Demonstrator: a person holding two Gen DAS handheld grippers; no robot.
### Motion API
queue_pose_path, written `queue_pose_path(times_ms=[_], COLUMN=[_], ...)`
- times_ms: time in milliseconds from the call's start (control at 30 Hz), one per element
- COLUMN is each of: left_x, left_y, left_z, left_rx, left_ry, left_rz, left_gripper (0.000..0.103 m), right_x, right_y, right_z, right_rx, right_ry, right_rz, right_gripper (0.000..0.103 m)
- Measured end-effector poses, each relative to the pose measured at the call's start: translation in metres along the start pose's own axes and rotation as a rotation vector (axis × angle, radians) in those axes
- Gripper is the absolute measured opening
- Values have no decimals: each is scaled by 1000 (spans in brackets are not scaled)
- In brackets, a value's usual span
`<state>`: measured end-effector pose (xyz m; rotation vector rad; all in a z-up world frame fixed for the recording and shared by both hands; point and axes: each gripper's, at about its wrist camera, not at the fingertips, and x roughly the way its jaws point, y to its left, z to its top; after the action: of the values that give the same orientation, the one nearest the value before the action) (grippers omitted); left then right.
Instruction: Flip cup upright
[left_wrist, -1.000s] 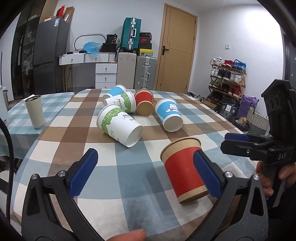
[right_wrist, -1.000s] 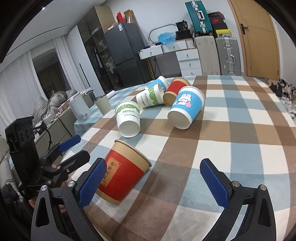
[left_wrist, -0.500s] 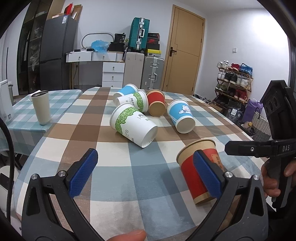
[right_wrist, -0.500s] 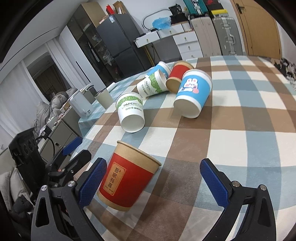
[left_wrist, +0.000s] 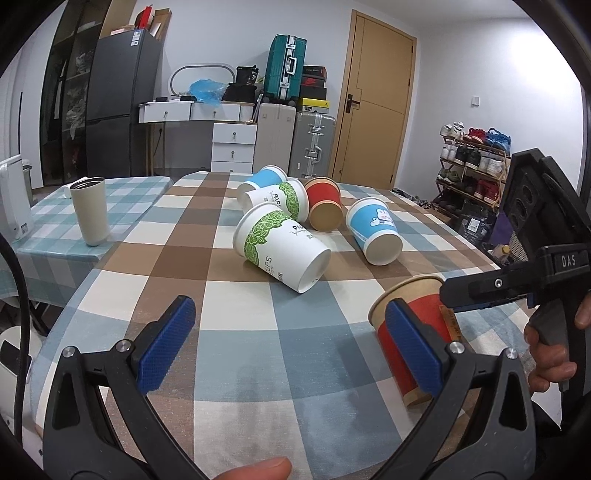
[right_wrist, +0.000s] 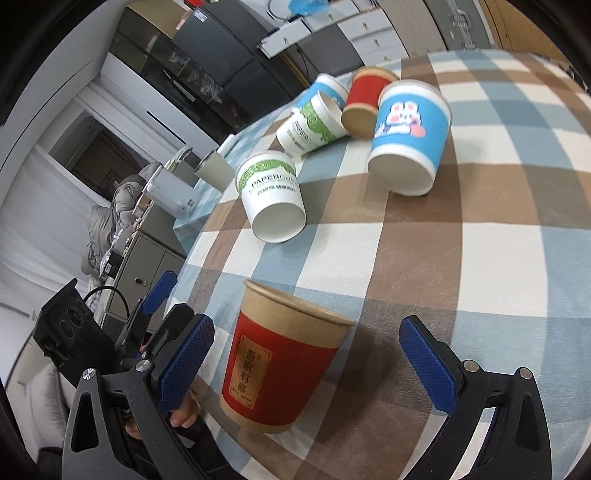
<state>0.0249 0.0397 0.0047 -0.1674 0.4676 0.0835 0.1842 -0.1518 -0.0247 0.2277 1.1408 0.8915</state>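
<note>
Although the red cup already stands mouth-up on the counter, near its front edge, the step in hand appears to be release and withdrawal. Right gripper: fingers spread, the cup between them, nearer the left pad, touching neither. Left gripper: fingers spread, holding nothing; the cup sits just beyond its right pad, partly hidden. Five cups lie tipped farther back from the red cup, among them a green-leaf cup. Next move, as judged: back away without clipping the rim, then address a tipped cup.
</note>
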Motion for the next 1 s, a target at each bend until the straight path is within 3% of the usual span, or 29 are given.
queue_pose_path(times_ms=[233,467,533,767,933,1000], left_x=[-1,-1,-1,-2,-2,-2], left_y=[3,3,3,3,3,3], left_z=[-1,-1,-1,-1,-2,-2], left_rx=[-7,-5,-5,-5,-6,-6], left_ry=[3,3,3,2,1,2], left_rz=[2,3,2,3,5,4], left_gripper=[103,103,103,103,103,103], right_x=[16,26,26,15,-6,-13], right_y=[-6,-5,-5,1,11,18], right_z=[8,12,11,7,2,-1], right_rx=[58,56,58,9,-87,-142], right_ry=[79,147,155,97,-30,-87], right_rz=[55,75,92,80,36,-20], right_gripper=[101,76,75,74,74,74])
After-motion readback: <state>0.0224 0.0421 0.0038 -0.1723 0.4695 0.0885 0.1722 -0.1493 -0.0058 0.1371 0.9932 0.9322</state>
